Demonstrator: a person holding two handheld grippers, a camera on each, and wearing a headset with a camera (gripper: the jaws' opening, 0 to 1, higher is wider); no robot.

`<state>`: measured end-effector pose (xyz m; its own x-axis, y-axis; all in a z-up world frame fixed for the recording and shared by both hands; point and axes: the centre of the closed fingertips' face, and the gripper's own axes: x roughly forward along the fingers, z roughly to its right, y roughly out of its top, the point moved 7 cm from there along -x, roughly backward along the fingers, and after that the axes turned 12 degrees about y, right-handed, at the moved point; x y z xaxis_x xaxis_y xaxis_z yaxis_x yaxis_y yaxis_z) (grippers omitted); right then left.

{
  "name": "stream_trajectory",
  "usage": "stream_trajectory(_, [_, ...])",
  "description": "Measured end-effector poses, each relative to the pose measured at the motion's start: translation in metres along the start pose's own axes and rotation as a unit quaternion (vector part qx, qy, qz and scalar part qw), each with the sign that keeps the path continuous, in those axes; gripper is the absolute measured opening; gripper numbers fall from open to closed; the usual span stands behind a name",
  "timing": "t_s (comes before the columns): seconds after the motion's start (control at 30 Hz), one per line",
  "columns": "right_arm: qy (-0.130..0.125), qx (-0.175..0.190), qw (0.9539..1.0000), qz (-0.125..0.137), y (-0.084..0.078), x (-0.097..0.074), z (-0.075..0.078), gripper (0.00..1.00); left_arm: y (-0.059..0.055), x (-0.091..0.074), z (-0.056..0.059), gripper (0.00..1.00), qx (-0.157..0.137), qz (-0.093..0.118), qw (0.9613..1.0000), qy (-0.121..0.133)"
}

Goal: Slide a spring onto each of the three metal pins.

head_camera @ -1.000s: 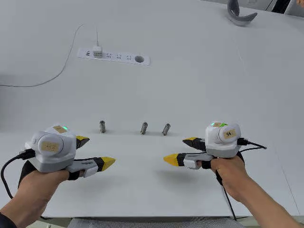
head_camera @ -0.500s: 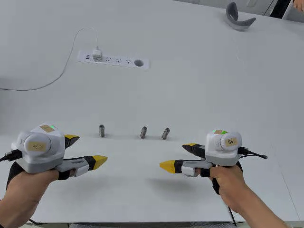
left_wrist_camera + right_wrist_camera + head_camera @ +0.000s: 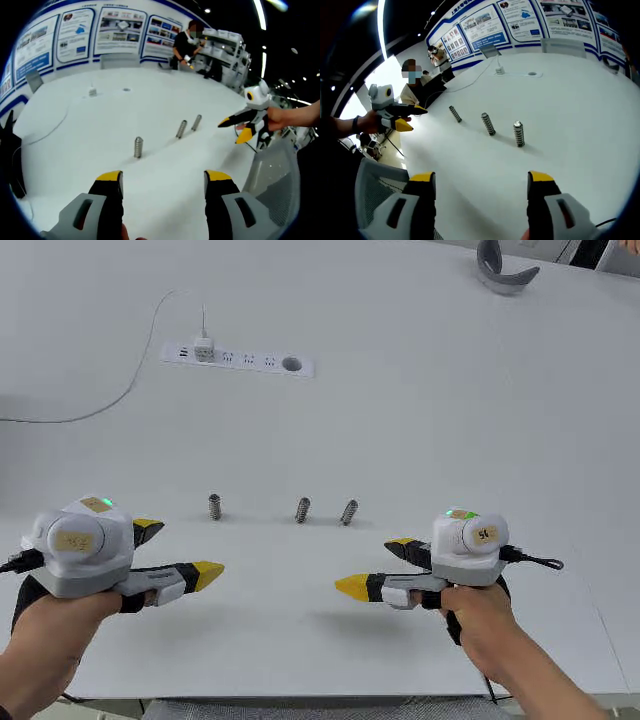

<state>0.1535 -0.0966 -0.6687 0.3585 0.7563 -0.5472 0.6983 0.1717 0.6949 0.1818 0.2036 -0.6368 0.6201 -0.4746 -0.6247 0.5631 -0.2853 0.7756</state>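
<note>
The left spring, the middle spring and the right spring stand in a row just below the centre of the head view. They sit on the bare white table, well below the power strip at upper left. Each has its long axis upright or close to it, and the middle and right ones lean a little. In the right gripper view, what looks like the top of a pin shows above the coils of the nearest spring, so your springs appear to be seated already.

The row lies above and between your grippers, beyond their tips and well apart from both. Your left gripper is at lower left, nearer the left spring. Your right gripper is at lower right, nearer the right spring. Both point inward toward each other with jaws spread wide and nothing between them.

Against a second ago, the springs sit as they did. Your left gripper has drifted toward the left edge and your right has dropped slightly — both a touch farther from the row, jaws as wide as before.
</note>
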Motion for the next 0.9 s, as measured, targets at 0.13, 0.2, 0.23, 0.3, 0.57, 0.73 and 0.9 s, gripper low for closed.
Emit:
stream_trajectory(0.13, [0.001,0.0,1.0,0.0,-0.0008,0.0,-0.0018,0.76,-0.0011,-0.0003,-0.0009,0.68,-0.002,-0.001,1.0,0.0])
stream_trajectory(0.2, [0.003,0.0,1.0,-0.001,-0.0012,0.0004,-0.0023,0.77,-0.0019,-0.0004,-0.001,0.68,-0.001,-0.002,1.0,0.0])
stream_trajectory(0.23, [0.003,-0.001,1.0,-0.001,-0.0013,0.0004,-0.0024,0.77,-0.002,-0.0003,-0.0008,0.68,-0.002,-0.002,1.0,-0.001])
stream_trajectory(0.3, [0.003,-0.001,1.0,0.0,-0.0011,0.0008,-0.0025,0.77,-0.0024,0.0,-0.0011,0.68,-0.002,-0.002,1.0,0.0])
stream_trajectory(0.57, [0.006,-0.002,1.0,0.004,0.0009,0.0023,-0.0047,0.79,-0.0021,0.0008,-0.0012,0.68,-0.002,-0.002,1.0,-0.001])
stream_trajectory(0.73, [0.006,-0.001,1.0,0.007,0.0015,0.0024,-0.004,0.8,-0.0016,0.0012,-0.0014,0.68,-0.002,-0.002,1.0,-0.001])
stream_trajectory(0.9, [0.006,0.0,1.0,0.006,0.0013,0.002,-0.0042,0.8,-0.0019,0.0014,-0.0014,0.68,-0.001,-0.003,1.0,-0.001])
